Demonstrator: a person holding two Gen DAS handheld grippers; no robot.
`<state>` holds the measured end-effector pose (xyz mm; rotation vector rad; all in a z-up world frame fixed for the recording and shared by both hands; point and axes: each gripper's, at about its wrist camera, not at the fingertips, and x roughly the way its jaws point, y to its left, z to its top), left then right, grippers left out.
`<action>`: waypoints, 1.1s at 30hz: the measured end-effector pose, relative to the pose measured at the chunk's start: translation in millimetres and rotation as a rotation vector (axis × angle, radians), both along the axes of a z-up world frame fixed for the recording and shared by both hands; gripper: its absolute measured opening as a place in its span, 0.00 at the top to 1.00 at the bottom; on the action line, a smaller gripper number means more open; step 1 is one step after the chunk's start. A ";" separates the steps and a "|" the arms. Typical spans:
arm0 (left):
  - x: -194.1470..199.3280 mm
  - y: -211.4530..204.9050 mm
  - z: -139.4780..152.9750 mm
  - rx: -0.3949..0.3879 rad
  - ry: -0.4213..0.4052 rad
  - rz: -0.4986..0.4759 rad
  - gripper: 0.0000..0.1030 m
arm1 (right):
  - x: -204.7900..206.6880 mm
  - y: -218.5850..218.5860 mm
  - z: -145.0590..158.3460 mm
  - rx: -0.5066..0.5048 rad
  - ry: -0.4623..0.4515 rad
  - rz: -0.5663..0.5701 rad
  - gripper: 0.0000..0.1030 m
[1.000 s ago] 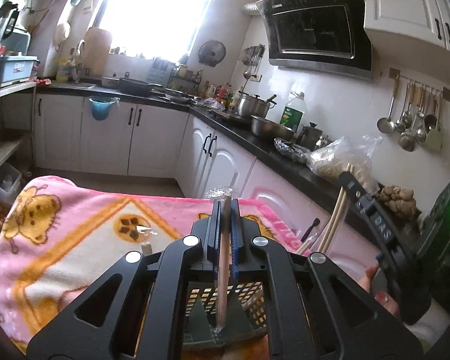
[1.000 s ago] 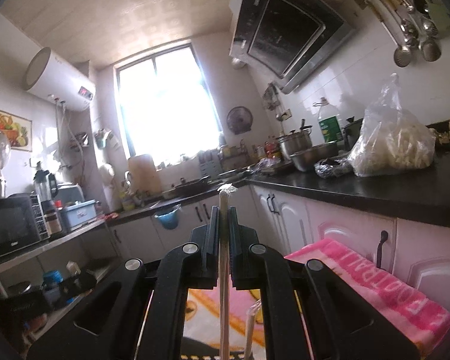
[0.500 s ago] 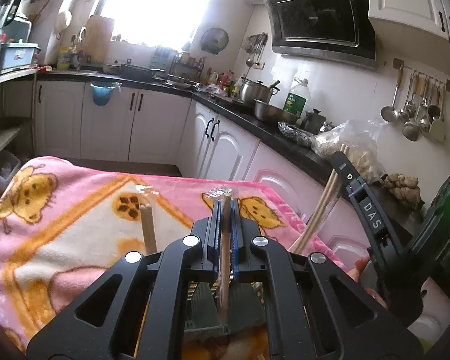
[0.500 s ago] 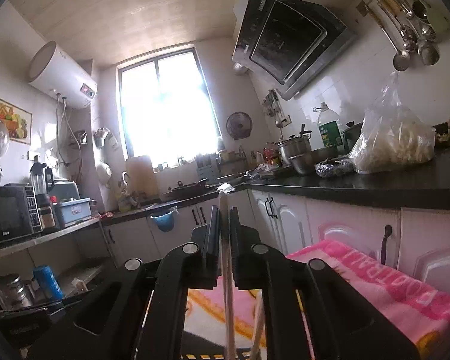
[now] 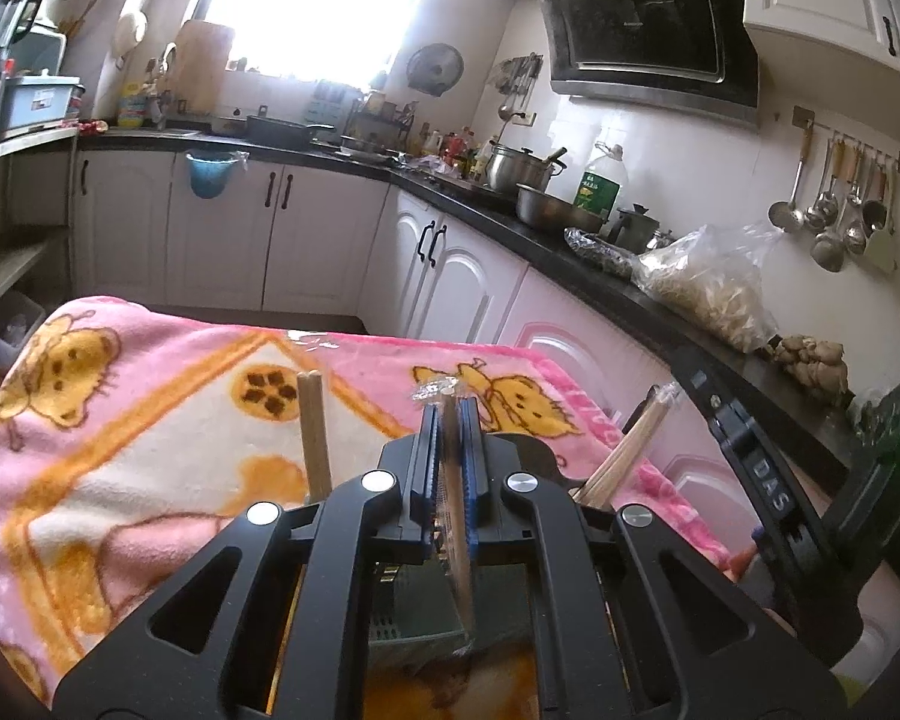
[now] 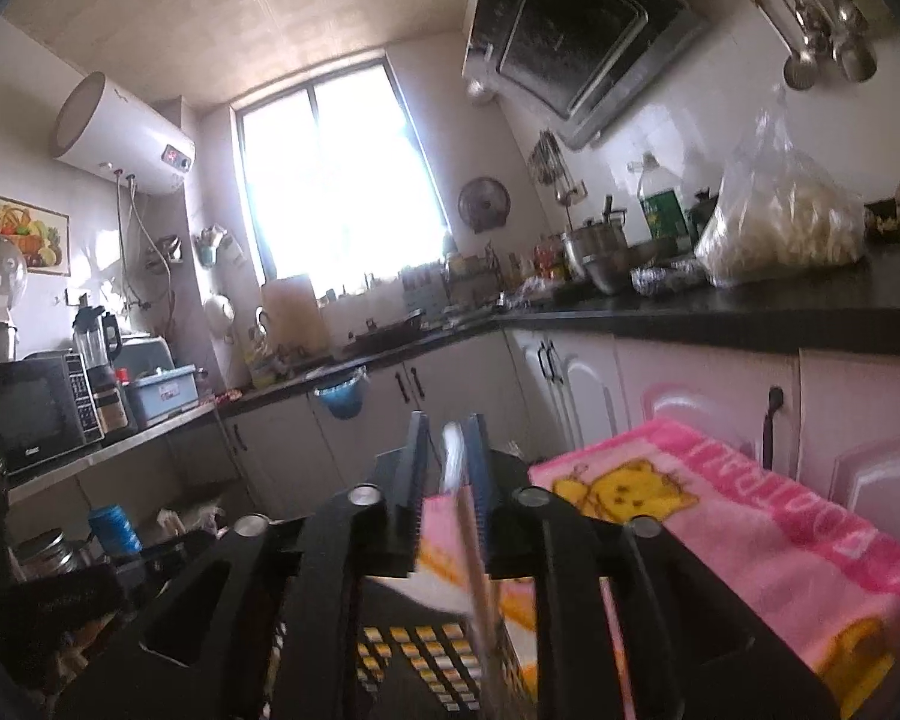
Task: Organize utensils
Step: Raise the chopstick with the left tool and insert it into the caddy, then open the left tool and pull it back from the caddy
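My left claw [image 5: 447, 420] pinches a wrapped chopstick [image 5: 453, 498]: light, stiff, slippery, best held mid-shaft. My right claw [image 6: 448, 450] has just been opening around its chopstick [image 6: 471, 546], basket [image 6: 414, 660] at 6 o'clock.

Your blanket [image 5: 150, 420] lies lower left, the counter [image 5: 570, 252] behind it. A chopstick [image 5: 313, 438] stands left of centre, a bundle of chopsticks [image 5: 630, 450] right.

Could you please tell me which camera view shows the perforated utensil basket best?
The right wrist view shows the utensil basket best: its perforated wall with square holes is plain beneath the right gripper, which has just been opening around a wrapped chopstick. The left wrist view catches only a dim strip of the basket behind the shut left gripper.
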<state>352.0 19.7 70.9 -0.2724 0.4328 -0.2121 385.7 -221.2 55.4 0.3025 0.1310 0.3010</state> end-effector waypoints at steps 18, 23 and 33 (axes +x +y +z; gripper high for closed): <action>-14.4 7.7 -8.5 -0.005 0.039 0.027 0.71 | -41.2 -11.0 -3.4 -0.045 0.122 0.081 0.46; -28.6 12.3 -8.6 -0.017 0.048 0.031 0.58 | -56.1 -5.1 -3.8 -0.092 0.158 0.094 0.35; -66.4 16.5 -1.4 0.004 0.020 0.031 0.35 | -85.7 -4.7 3.9 -0.125 0.189 0.112 0.27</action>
